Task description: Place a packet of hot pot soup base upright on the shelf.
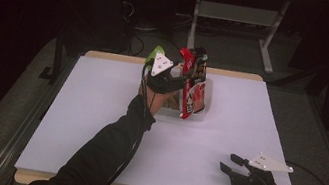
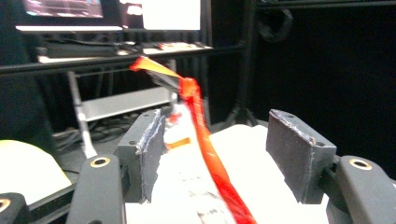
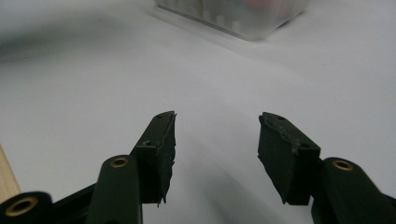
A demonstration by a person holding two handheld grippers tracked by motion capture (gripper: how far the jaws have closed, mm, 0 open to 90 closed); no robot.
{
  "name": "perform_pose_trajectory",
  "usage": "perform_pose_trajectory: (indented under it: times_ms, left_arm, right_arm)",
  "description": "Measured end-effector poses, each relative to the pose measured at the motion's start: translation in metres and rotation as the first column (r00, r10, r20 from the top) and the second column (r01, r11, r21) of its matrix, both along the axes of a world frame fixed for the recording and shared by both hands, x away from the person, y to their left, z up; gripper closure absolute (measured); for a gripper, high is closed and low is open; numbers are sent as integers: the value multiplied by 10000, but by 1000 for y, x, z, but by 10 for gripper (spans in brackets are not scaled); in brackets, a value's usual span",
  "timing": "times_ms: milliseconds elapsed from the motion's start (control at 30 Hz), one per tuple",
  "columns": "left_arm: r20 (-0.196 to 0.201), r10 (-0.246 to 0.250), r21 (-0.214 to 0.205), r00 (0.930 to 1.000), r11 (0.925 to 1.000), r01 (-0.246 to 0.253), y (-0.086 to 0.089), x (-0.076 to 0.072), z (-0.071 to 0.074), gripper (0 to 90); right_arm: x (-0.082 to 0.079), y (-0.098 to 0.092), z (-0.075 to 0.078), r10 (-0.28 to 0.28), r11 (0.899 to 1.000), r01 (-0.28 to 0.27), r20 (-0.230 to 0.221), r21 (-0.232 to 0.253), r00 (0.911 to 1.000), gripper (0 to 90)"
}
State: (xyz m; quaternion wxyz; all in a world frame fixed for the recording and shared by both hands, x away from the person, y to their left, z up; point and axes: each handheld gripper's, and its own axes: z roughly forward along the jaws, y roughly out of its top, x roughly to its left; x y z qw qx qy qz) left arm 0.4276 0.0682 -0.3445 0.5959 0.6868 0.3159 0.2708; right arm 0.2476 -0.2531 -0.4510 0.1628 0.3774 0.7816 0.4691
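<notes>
Between the left tool's (image 2: 215, 154) parted jaws stands a glossy red packet (image 2: 210, 154).

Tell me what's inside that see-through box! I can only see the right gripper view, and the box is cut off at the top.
Observer: A red snack packet stands on end in the clear box, poking up well above its rim.
Operator: Is the other tool grabbing it?
Observer: The left tool is at the packet with its jaws open. The packet's edge runs between them, but they aren't squeezing it.
Operator: What's past the table?
Observer: The left gripper view shows a dark room with a bright screen up on a shelf.
</notes>
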Motion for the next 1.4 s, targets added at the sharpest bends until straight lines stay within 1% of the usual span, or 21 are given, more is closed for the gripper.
perform_pose_trajectory:
  times_ms: [67,100,267,333,400,467,533,567,633,667,700,733,767,900,967,1033,1167,1233,1300,1367,1400]
  left_arm:
    - [-517,-59,814,9986,9966,101,-6,0,-1,333]
    - [-658,161,1200,9977,9927,-81,-8,0,-2,327]
    - [-1913,311,1946,9810,9809,69,-17,3,-13,302]
    - [-2021,357,2298,9787,9732,119,-21,5,-15,280]
    - [-2311,385,2322,9722,9725,167,-25,10,-13,266]
    - [-2561,700,2666,9641,9638,8,-29,14,-12,267]
    - [-3023,723,3067,9505,9515,252,-37,17,-14,243]
    - [-3044,734,3242,9497,9455,308,-40,16,-15,237]
    - [-3261,619,3430,9433,9376,570,-47,16,-21,263]
    - [-3382,540,3349,9395,9399,666,-48,17,-25,316]
    - [-3351,572,3181,9404,9464,558,-48,18,-29,417]
    - [-3441,419,3088,9380,9485,709,-48,19,-31,529]
    - [-3414,409,2879,9390,9556,630,-48,19,-34,563]
    - [-2885,510,2555,9561,9665,256,-47,17,-35,657]
    - [-2339,456,2074,9712,9782,41,-48,14,-36,679]
    - [-1811,436,1697,9825,9854,-125,-50,12,-37,690]
    - [-1018,257,851,9945,9962,-170,-48,12,-44,702]
    - [-534,309,583,9981,9979,-277,-46,11,-48,702]
    - [-502,-97,37,9987,9999,99,-45,11,-54,697]
    - [-397,-75,666,9992,9977,101,-45,10,-57,671]
    - [-470,-212,746,9987,9969,247,-43,9,-57,658]
  right_arm:
    - [0,0,0,12,10000,-12,-17,-19,10000,455]
    - [0,1,0,9,10000,-9,-19,-24,10000,455]
    - [-1,1,0,10,10000,-10,-44,-70,10000,455]
    - [-1,1,0,21,10000,-22,-65,-66,10000,455]
    - [-1,2,0,60,10000,-61,-75,-72,10000,451]
    - [-1,3,1,86,9999,-87,-94,-83,9999,450]
    - [0,3,0,113,9999,-114,-142,-113,9998,444]
    - [0,3,0,119,9999,-120,-156,-117,9998,442]
    - [0,3,0,119,9999,-121,-181,-103,9998,442]
    - [0,3,0,127,9999,-129,-196,-77,9997,442]
    - [0,3,0,124,9999,-125,-206,-50,9997,442]
    - [0,2,0,117,9999,-118,-189,-59,9998,442]
    - [0,2,0,114,9999,-115,-193,-50,9997,442]
    - [0,1,0,120,9999,-120,-181,-14,9998,443]
    - [1,1,0,112,9999,-113,-202,-18,9997,444]
    - [0,1,0,114,9999,-115,-173,-20,9998,447]
    - [0,2,1,92,10000,-92,-141,-12,9999,448]
    - [-1,2,1,108,9999,-109,-73,-59,9999,454]
    - [-1,2,1,148,9999,-148,-27,-87,9999,454]
    - [0,2,0,161,9998,-162,-48,-106,9999,453]
    - [0,2,0,161,9998,-161,-61,-99,9999,453]
